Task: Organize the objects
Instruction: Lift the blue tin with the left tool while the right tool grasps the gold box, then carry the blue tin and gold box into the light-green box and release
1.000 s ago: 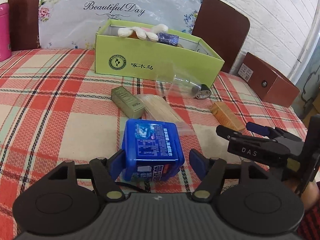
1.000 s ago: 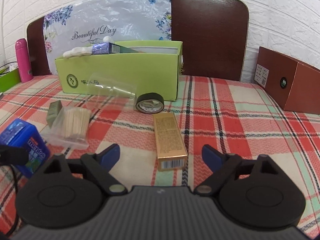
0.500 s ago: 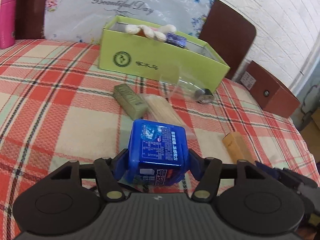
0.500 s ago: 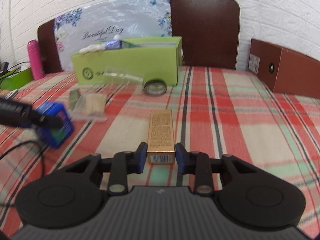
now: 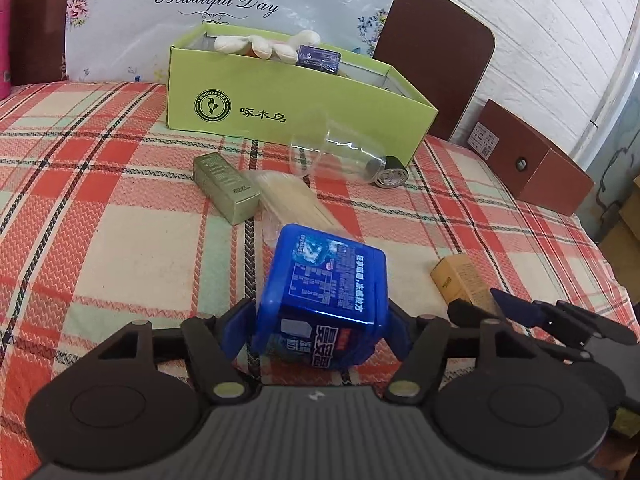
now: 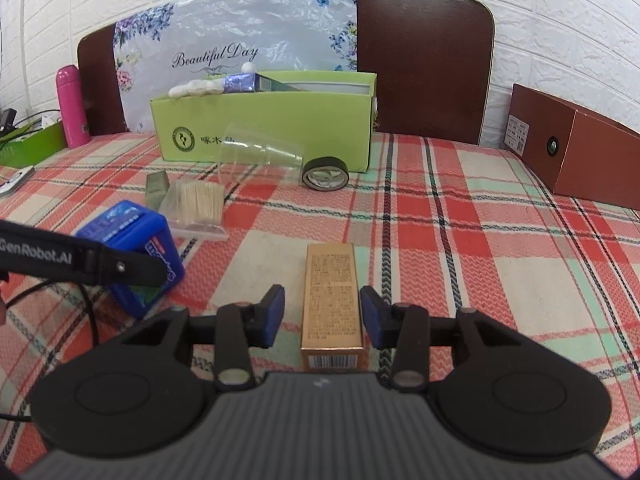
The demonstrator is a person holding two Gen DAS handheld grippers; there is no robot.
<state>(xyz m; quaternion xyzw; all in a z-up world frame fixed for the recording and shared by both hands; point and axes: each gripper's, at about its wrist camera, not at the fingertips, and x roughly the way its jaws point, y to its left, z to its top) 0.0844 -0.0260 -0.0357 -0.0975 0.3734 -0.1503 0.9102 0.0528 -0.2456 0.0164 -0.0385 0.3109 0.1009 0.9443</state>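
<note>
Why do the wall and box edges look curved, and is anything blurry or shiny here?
Left wrist view: fisheye bends the white brick wall; daylight washes out the right edge; glare on the blue plastic candy box. Right wrist view: the green cardboard box bows; focus sharp; the clear plastic cup glints faintly.

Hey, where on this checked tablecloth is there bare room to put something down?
Bare cloth lies left of the olive-green carton, in front of the green cardboard box. More lies between the gold carton and the brown box. It is crowded in front of the green box: clear plastic cup, black tape roll, bag of toothpicks.
</note>
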